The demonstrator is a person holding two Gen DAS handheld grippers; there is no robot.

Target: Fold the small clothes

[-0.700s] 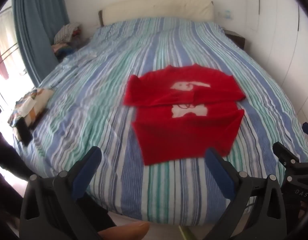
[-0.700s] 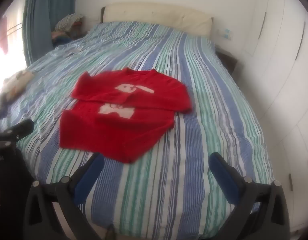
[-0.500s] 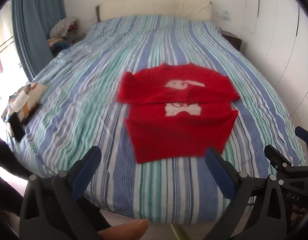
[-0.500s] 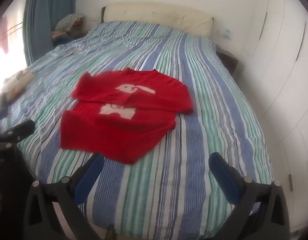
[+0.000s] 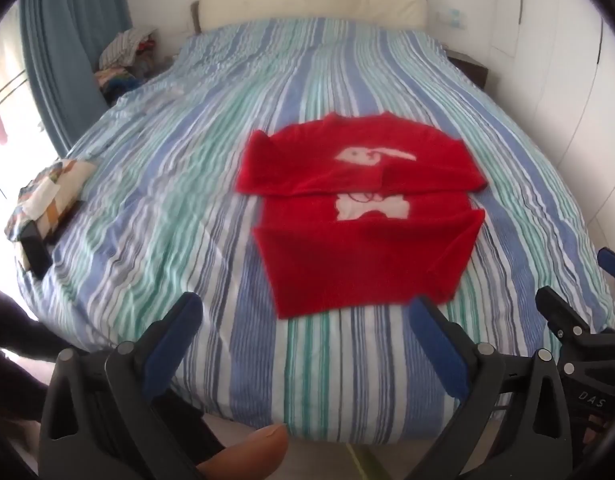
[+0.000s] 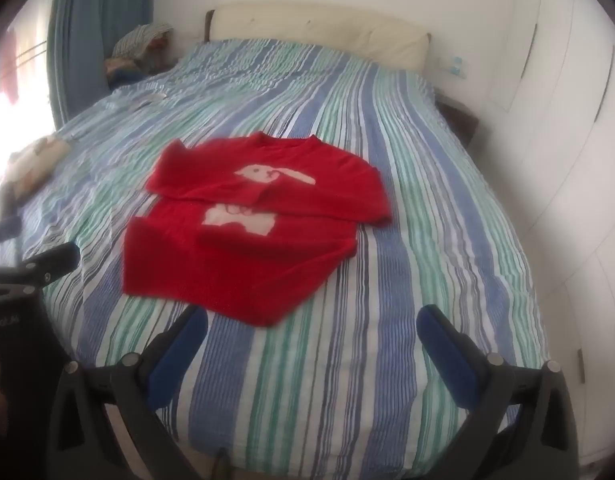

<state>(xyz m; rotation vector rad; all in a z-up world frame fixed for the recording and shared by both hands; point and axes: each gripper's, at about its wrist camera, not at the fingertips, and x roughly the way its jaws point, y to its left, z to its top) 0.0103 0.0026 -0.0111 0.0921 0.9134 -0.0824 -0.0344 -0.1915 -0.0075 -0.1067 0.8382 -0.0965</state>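
A small red sweater (image 5: 363, 216) with a white rabbit print lies flat on the striped bed (image 5: 211, 168), both sleeves folded across its chest. In the right wrist view the same red sweater (image 6: 247, 232) sits left of centre. My left gripper (image 5: 303, 312) hangs open above the bed's near edge, just short of the sweater's hem. My right gripper (image 6: 311, 320) is open too, its left finger close to the hem's near corner. Nothing is between either pair of fingers.
A folded patterned cloth (image 5: 51, 196) and a dark flat object (image 5: 33, 248) lie at the bed's left edge. Clothes (image 5: 123, 56) are piled beside a blue curtain (image 5: 67, 40) at the far left. White wardrobe doors (image 6: 567, 140) line the right side. A cream headboard (image 5: 307, 0) stands behind.
Both cameras have shifted slightly, so the sweater sits a little differently in each view. It lies unchanged on the bed. Both grippers stay open.
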